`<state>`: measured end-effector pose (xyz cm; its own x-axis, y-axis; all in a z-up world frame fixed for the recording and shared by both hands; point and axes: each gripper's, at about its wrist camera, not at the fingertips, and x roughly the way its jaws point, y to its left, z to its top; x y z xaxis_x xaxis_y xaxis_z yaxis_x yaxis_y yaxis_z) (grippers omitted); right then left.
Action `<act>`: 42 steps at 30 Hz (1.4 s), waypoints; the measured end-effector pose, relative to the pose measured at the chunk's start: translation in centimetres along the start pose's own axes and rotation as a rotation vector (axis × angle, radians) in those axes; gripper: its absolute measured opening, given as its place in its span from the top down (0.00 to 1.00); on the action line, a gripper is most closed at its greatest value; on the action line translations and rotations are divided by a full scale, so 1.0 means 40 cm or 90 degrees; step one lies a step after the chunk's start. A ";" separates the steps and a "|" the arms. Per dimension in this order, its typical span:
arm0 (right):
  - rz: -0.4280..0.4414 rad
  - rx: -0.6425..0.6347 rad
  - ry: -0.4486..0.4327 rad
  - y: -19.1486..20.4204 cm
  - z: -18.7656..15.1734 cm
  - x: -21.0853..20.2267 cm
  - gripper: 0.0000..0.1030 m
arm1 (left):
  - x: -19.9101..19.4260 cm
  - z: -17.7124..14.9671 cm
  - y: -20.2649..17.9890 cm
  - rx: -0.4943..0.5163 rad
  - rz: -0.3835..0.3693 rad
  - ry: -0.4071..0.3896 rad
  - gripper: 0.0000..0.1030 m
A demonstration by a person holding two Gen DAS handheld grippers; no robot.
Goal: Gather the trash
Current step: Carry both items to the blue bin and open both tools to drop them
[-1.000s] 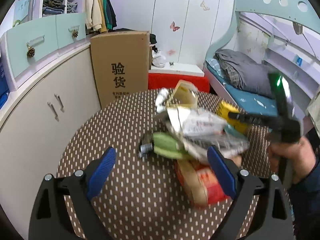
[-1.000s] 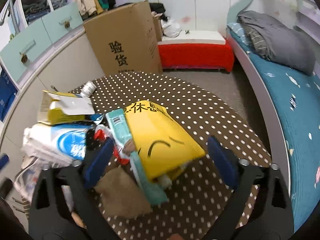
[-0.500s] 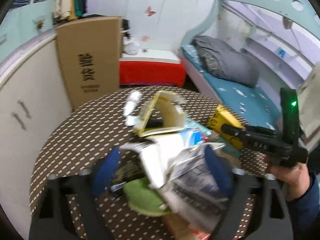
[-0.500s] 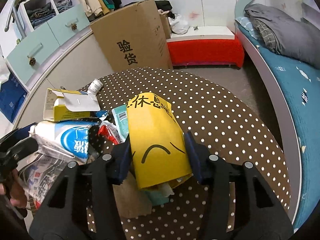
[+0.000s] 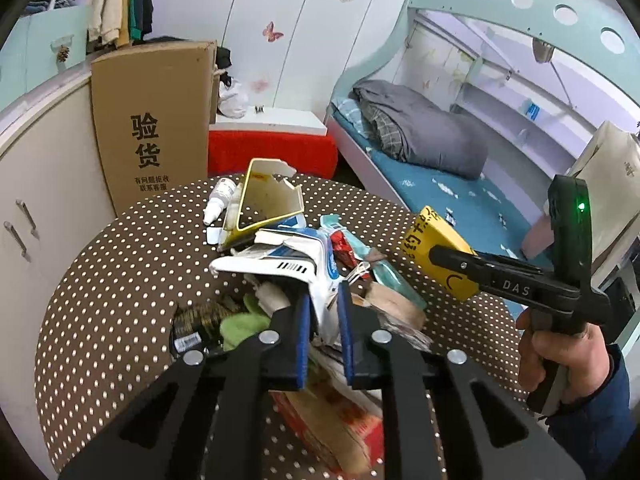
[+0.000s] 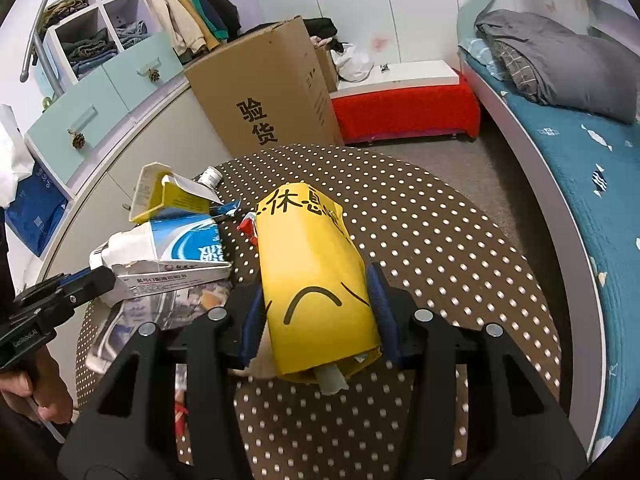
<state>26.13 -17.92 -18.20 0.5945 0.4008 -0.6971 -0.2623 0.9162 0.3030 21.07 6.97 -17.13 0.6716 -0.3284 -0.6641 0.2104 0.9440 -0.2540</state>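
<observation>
Yellow paper fills the right gripper [image 6: 316, 312]: its blue pads are closed on the sides of a yellow bag [image 6: 316, 280] with black characters and a drawn frown, which juts forward between the fingers with scraps poking from its near end. In the left wrist view the same bag looks tilted up off the dotted tablecloth [image 5: 120, 280], so it seems lifted, though I cannot tell whether its underside is fully clear.

The left gripper [image 5: 324, 332] is narrowed onto the crumpled edge of a blue-and-white carton [image 5: 296, 264], pinching it between the pads just ahead of the tool. Whether that carton has left the heap is not clear.

By my reading, collection is only starting: two pieces are gripped, none is seen in any bin, and no bin or trash bag is identifiable in either view. Much remains on the table. Ahead of the left gripper stands a torn yellow box [image 5: 268, 200], with a small white bottle [image 5: 218, 200] beyond it to the left. Close to the left of the pads lies a green wrapper [image 5: 240, 324], and under the tool a red-and-tan packet [image 5: 340, 424]. To the right of the pads sit a teal sachet [image 5: 394, 280] and a red wrapper [image 5: 344, 246].
</observation>
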 end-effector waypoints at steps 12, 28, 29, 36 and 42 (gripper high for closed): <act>-0.005 0.012 -0.032 -0.020 -0.078 -0.141 0.55 | -0.165 -0.125 -0.090 0.040 -0.004 -0.080 0.91; -0.034 0.053 -0.120 -0.116 -0.129 -0.356 0.55 | -0.244 -0.109 -0.292 0.096 -0.072 -0.153 0.91; -0.038 0.059 -0.129 -0.129 -0.129 -0.376 0.55 | -0.243 -0.103 -0.309 0.099 -0.076 -0.155 0.91; -0.075 0.111 -0.173 -0.252 -0.136 -0.486 0.55 | -0.189 -0.060 -0.461 0.126 -0.110 -0.147 0.91; -0.101 0.188 -0.177 -0.398 -0.158 -0.513 0.55 | -0.095 -0.032 -0.594 0.158 -0.150 -0.111 0.91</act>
<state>13.29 -40.73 -12.84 0.8023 0.2031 -0.5613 0.0540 0.9118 0.4071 12.61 -14.26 -9.48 0.6907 -0.5473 -0.4726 0.5244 0.8291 -0.1939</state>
